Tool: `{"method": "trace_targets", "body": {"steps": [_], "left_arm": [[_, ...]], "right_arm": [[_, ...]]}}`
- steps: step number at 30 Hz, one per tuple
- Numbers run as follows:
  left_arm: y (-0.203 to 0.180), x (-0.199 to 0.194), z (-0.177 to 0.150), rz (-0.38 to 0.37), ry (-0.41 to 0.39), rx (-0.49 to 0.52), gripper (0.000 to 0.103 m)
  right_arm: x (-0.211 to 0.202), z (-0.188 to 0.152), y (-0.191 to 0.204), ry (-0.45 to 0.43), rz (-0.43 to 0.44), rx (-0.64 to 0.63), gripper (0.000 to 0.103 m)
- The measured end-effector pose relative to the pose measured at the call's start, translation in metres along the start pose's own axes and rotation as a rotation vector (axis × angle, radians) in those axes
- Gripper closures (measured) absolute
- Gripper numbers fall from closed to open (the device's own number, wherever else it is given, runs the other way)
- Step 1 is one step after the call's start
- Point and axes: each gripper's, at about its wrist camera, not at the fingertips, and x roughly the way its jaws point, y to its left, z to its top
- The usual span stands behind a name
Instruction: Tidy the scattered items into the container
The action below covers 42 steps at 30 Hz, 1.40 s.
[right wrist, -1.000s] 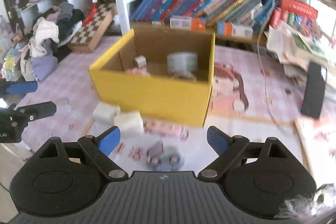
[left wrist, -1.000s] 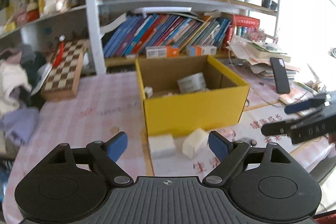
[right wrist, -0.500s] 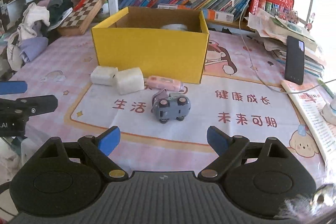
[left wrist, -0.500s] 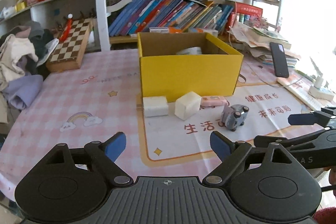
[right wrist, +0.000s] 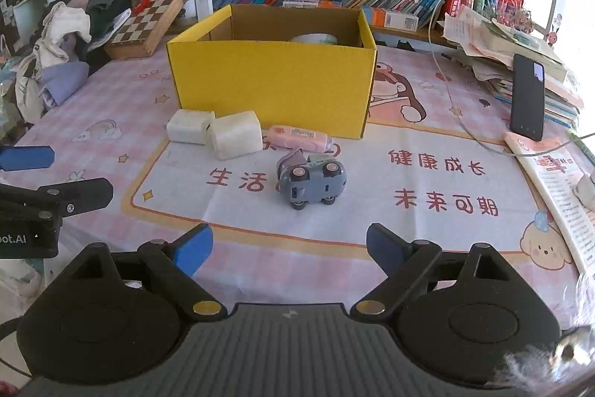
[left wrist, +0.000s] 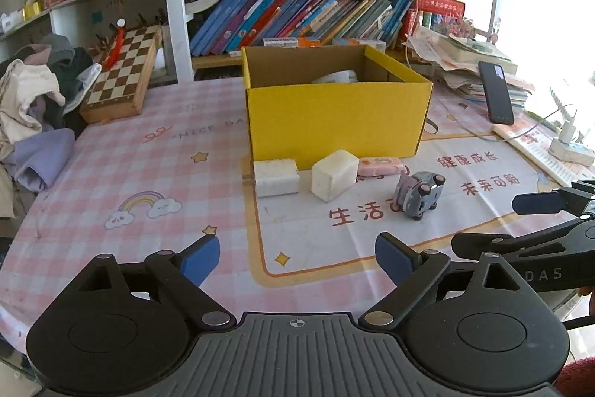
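Straight ahead of the wide-open, empty right claw (right wrist: pixel 289 250), the toy car (right wrist: pixel 311 182) lies tipped, probably light, hard and slippery: pinch its flat sides, not wheels.

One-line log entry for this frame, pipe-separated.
left gripper open | right gripper open | grey toy car on mat | yellow cardboard box holds tape roll
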Motion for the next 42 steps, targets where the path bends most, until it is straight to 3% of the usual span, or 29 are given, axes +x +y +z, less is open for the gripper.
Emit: {"method": "trace_targets", "body": {"steps": [42], "left_arm": [[0.006, 0.018, 0.005, -0.035, 0.032, -0.012, 0.010]], "right_arm": [[0.017, 0.012, -0.006, 0.029, 0.006, 0.005, 0.013]]}}
